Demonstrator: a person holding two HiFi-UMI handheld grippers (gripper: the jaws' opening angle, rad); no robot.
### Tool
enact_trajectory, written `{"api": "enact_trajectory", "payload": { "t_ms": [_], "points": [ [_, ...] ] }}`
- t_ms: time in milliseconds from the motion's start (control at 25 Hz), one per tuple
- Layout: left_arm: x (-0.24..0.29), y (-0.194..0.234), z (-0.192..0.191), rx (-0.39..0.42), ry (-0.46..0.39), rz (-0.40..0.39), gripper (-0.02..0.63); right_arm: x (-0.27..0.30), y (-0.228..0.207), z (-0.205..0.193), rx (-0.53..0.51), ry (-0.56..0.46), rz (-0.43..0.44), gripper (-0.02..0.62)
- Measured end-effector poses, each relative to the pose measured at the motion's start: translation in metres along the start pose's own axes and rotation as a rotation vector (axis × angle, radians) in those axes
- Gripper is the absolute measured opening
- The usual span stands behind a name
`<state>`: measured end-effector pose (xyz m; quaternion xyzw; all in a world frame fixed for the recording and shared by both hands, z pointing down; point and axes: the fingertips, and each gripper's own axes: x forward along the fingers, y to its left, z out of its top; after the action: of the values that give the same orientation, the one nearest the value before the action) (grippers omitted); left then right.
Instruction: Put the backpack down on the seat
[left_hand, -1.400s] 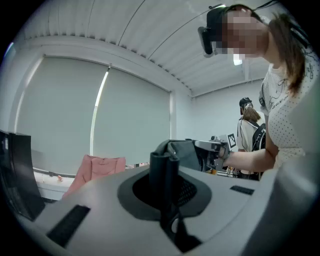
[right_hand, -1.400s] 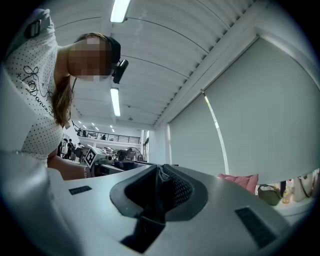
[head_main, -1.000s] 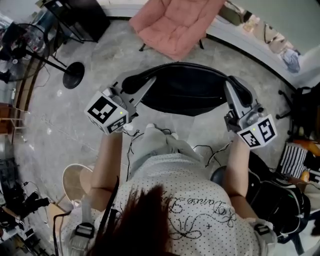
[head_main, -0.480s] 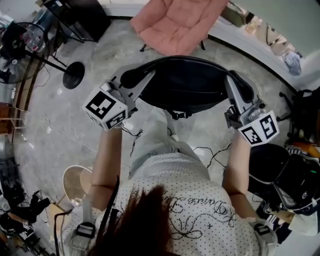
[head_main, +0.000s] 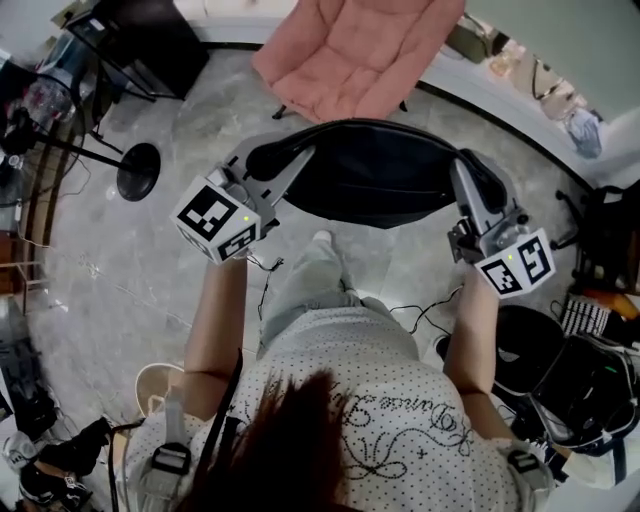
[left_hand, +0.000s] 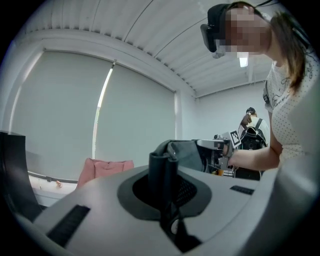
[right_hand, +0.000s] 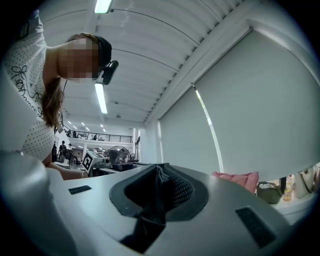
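Holds the black backpack (head_main: 370, 180) up in the air in front of the body, over the grey stone floor (head_main: 120, 270). Carries it lying sideways: long axis from the person's left to the person's right, one end at each gripper, broad dark side facing up toward the head camera. Impossible to tell which end is the top of the bag.

Clamps the left gripper (head_main: 292, 168) on a dark strap (left_hand: 162, 147) at the left end, with the jaws pressed almost fully together around it. Clamps the right gripper (head_main: 470, 178) on a fold of dark fabric (right_hand: 154, 197) at the right end, with the jaws a little apart and the thicker material filling the gap between them. Points both grippers forward and slightly inward, toward the bag.

Shows the pink seat (head_main: 355, 55) ahead, beyond the far edge of the backpack, on thin dark legs on the floor. Has the backpack not yet on this seat. In the left gripper view, shows the bag as a dark grey bulk reaching across to the other gripper, and the pink seat lower and to the left of it, apart.
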<state>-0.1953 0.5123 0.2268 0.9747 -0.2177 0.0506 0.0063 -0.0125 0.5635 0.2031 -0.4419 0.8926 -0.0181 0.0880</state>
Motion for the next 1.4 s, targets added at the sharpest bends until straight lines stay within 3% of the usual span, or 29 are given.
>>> {"api": "enact_trajectory", "payload": {
  "t_ms": [320,560,1040,1400],
  "points": [
    [0.004,0.097,-0.004,0.003,-0.014,-0.065,0.021,0.087,-0.016,-0.011,-0.018,-0.011,-0.067,0.06],
    [0.02,0.136,0.003,0.027,-0.016,-0.093,0.021,0.118,-0.033,-0.011,-0.011,-0.028,-0.107,0.061],
    [0.067,0.186,0.004,0.021,-0.001,-0.043,0.023,0.158,-0.093,-0.013,0.032,-0.012,-0.086,0.06],
    [0.136,0.233,0.026,0.039,-0.007,0.05,0.023,0.198,-0.181,0.004,0.037,-0.028,0.01,0.06]
  ]
}}
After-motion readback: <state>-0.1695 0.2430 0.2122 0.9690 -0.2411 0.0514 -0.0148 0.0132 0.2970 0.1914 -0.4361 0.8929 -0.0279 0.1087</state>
